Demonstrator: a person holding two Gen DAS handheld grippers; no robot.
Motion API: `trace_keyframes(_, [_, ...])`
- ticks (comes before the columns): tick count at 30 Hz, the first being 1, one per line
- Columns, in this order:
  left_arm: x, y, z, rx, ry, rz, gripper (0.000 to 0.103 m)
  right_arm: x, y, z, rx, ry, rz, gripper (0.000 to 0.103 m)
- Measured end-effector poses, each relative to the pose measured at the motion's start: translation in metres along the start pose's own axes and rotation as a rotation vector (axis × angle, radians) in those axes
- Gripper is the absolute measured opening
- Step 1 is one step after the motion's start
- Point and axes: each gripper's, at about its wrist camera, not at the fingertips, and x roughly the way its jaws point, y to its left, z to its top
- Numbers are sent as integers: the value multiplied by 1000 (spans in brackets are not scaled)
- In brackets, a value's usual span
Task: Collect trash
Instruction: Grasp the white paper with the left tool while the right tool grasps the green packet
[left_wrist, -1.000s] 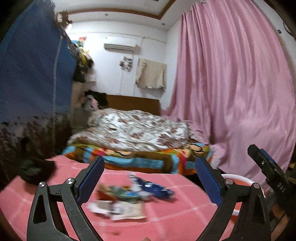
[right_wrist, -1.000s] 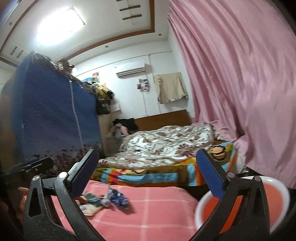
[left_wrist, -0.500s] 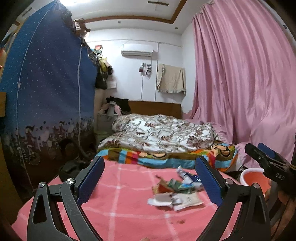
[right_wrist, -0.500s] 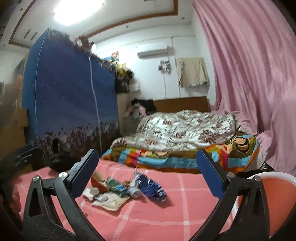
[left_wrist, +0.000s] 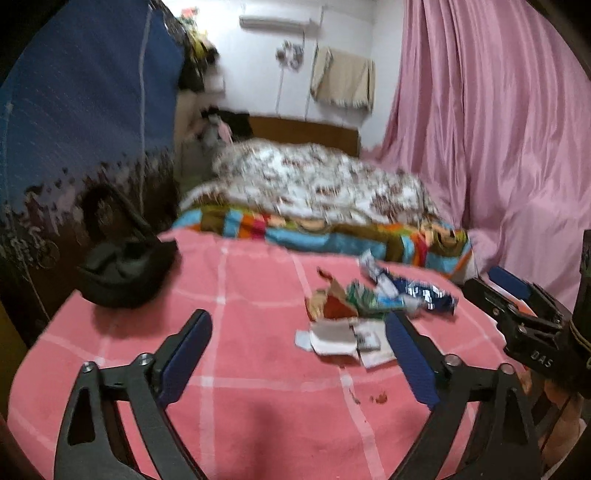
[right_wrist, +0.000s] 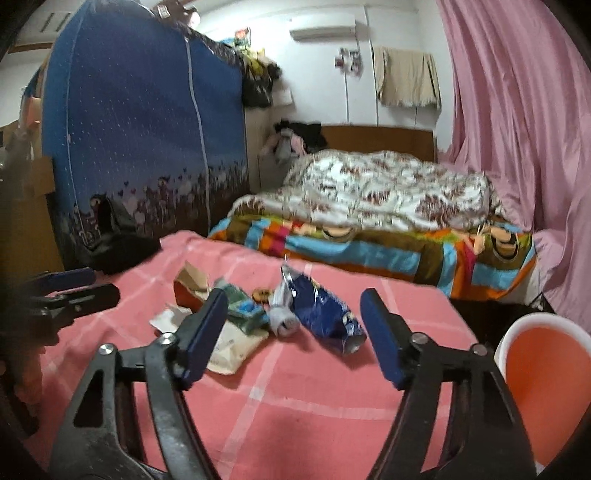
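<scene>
A pile of trash lies on a pink checked cloth (left_wrist: 258, 369): a blue foil wrapper (right_wrist: 325, 314), a green packet (right_wrist: 242, 304), a torn brown carton (right_wrist: 190, 284) and white paper (left_wrist: 340, 338). My left gripper (left_wrist: 299, 350) is open and empty, above the cloth, left of the pile. My right gripper (right_wrist: 293, 328) is open and empty, with the blue wrapper seen between its fingers. An orange bin with a white rim (right_wrist: 539, 387) stands at the right in the right wrist view.
A black bag (left_wrist: 125, 269) lies at the cloth's far left. Behind are a bed with a floral quilt (left_wrist: 317, 184), a blue fabric wardrobe (right_wrist: 140, 122) on the left and a pink curtain (left_wrist: 498, 122) on the right.
Both grippers have tilted down and moved closer to the trash pile; the pile now looks larger and nearer in both views. Both stay open.
</scene>
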Motion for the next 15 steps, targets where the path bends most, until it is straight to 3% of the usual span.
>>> trace_keyframes(5, [32, -5, 1, 0, 141, -49, 80, 8, -5, 0, 13, 42, 6, 73])
trace_keyframes(9, [59, -9, 3, 1, 237, -71, 62, 20, -8, -2, 26, 99, 32, 66])
trace_keyframes(15, [83, -12, 4, -8, 312, -116, 58, 32, -6, -5, 21, 152, 60, 60])
